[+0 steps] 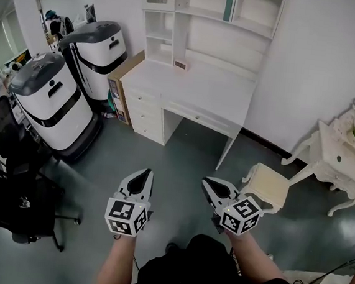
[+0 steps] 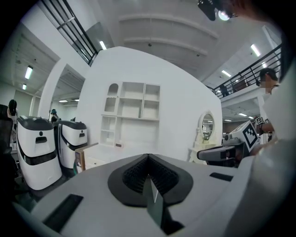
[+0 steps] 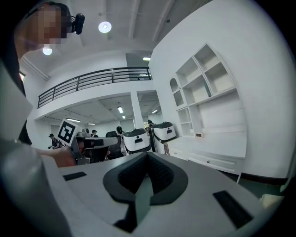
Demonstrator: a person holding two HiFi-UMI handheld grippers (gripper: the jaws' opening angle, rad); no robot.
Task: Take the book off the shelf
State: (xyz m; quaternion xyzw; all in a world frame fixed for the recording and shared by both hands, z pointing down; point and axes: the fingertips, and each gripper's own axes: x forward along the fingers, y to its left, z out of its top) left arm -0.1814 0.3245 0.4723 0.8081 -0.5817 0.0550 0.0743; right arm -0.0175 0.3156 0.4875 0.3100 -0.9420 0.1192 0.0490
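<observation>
Head view: a slim teal book stands upright on the white shelf above the far counter. The left claw and right claw hover near, closed.

Left gripper view: ribbed black pads meet, holding nothing.

Right gripper view: the claw's tips are together, empty.

We run two matching units, left gripper and right gripper: white shells, black ribbed pads in a teardrop outline, black rectangular slots on top. Each carries a cube with black-and-white square markers. We wear dark clothing; forearms bare.
</observation>
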